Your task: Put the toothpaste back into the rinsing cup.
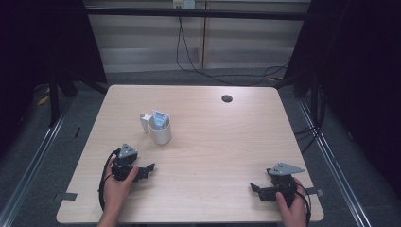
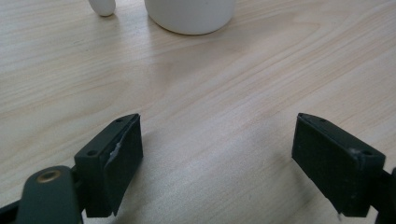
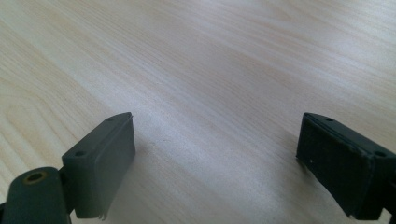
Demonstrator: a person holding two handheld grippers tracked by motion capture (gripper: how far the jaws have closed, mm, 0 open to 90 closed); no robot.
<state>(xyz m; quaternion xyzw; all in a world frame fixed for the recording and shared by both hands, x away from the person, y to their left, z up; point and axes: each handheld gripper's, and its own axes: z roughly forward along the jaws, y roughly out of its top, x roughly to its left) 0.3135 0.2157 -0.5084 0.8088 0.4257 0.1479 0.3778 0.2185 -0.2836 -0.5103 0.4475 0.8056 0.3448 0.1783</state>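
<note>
A: Entry: where did the cup stand?

B: Left of the table's centre, toward 12 o'clock from the left gripper and apart from it. A blue-and-white tube stood up inside it, leaning on the rim. A small white tube stood just beside the cup at its 9 o'clock.

A: State of the grippers?

B: Left gripper's jaws spread wide, nothing between them, resting low on the table. Right gripper the same: wide, nothing held, down at 5 o'clock on the table, well apart from the cup.

A: Handling judgement for the cup?

B: It looked like a glazed ceramic cup: stiff, smooth, likely slippery, and breakable if knocked over. Probably moderate weight. I'd take it across the body, low on the wall, with jaws square to it. The tube inside looked light and soft, and it would shift if the cup tipped.

A: Differences between views?

B: High view gave the full layout, both hands and the hole near the far edge. Left gripper view showed the cup's rounded base and the small tube's bottom end at 12 o'clock, with the rim and contents cropped. Right gripper view showed bare wood grain ahead of its jaws.
</note>
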